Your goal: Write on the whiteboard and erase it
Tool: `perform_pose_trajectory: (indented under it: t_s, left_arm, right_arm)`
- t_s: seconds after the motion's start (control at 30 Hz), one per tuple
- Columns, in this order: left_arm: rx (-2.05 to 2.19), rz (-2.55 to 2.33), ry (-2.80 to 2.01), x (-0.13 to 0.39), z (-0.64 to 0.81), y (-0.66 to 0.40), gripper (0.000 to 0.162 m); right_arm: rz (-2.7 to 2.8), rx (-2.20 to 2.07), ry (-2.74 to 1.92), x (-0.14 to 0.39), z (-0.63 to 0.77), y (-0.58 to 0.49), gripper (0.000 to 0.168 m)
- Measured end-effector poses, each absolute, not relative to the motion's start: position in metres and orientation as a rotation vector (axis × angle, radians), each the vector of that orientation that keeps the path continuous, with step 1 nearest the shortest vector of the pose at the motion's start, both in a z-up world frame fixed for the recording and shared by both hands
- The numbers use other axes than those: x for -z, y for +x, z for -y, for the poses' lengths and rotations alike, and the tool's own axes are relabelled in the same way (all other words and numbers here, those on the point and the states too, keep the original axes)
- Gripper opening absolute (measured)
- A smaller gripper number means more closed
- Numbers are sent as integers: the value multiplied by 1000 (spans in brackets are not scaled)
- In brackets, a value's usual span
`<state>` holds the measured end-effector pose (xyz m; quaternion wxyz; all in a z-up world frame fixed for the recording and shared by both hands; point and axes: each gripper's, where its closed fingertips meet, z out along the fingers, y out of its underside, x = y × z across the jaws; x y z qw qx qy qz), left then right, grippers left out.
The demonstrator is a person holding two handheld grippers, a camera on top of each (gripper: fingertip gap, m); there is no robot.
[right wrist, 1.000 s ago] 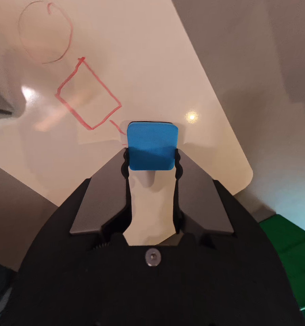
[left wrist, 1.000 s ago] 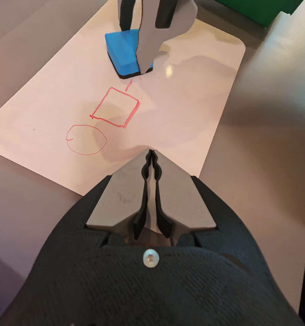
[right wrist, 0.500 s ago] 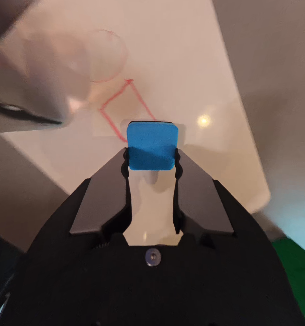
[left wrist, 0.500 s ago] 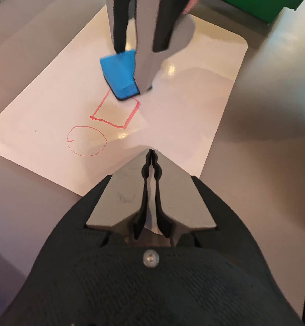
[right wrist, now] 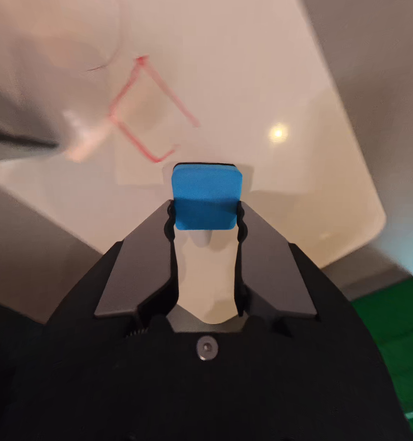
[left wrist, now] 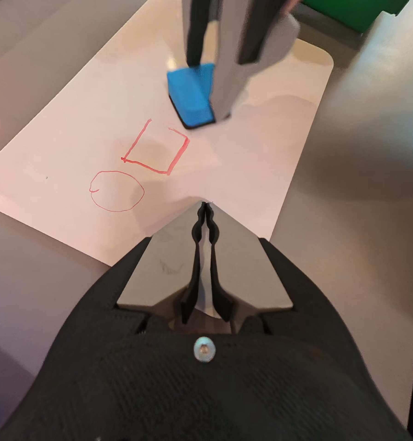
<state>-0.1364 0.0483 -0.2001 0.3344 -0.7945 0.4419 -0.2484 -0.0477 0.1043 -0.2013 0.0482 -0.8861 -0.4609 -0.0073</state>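
A white whiteboard (left wrist: 69,133) lies flat on the grey table. On it are a red square (left wrist: 156,149) with its far side wiped away and a red circle (left wrist: 117,191). My right gripper (right wrist: 206,214) is shut on a blue eraser (right wrist: 206,191) with a black felt underside, pressed on the whiteboard (right wrist: 260,71) just beyond the red square (right wrist: 148,112). The eraser (left wrist: 192,97) and right gripper also show in the left wrist view. My left gripper (left wrist: 205,205) is shut and empty, hovering over the board's near edge.
A green object (left wrist: 348,12) stands beyond the board's far corner and also shows in the right wrist view (right wrist: 391,334). Grey table (left wrist: 367,191) surrounds the board. The left gripper's finger (right wrist: 21,140) shows blurred at the left of the right wrist view.
The right gripper swept the eraser across the far side of the red square and back away, wiping off that side and the small stroke above it. The left gripper stayed put.
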Motion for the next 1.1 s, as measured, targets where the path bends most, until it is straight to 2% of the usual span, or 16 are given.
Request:
perform_pose_trajectory:
  t_s: [0.07, 0.17, 0.2, 0.3, 0.4, 0.5, 0.6, 0.7, 0.8, 0.9, 0.97, 1.1]
  left_arm:
    - [648, -1155, -2073, 200, -48, -136, 0]
    - [649, -1156, -2072, 200, -48, -136, 0]
    - [646, -1156, -2071, 200, -48, -136, 0]
    - [649, -1157, -2072, 200, -48, -136, 0]
    - [651, -1155, -2073, 200, -49, -136, 0]
    - [652, -1156, -2073, 200, -49, -136, 0]
    - [661, -1154, -2076, 200, -49, -136, 0]
    - [651, -1162, -2070, 200, -48, -136, 0]
    - [658, -1158, -2073, 200, -48, -136, 0]
    - [649, -1163, -2069, 200, -48, -136, 0]
    - [655, -1161, -2071, 200, -48, -136, 0]
    - [647, -1167, -2066, 200, -48, -136, 0]
  right_arm:
    - [1561, -30, -2615, 201, -85, -56, 49]
    - [1283, 436, -2666, 195, -131, -4, 49]
    - [1309, 444, -2662, 197, -130, -4, 50]
    - [1576, -195, -2604, 199, -76, -72, 50]
    - [1346, 201, -2644, 201, -128, -40, 50]
    - [1534, -138, -2565, 200, -101, -86, 50]
    - [1380, 200, -2586, 199, -137, -66, 50]
    - [1645, -260, -2542, 198, -88, -115, 50]
    - [1493, 180, -2584, 200, -131, -84, 49]
    - [1664, -249, -2587, 198, -86, -119, 50]
    - [1573, 81, -2587, 202, -116, -93, 51]
    - [1569, -270, -2579, 195, -94, -114, 51]
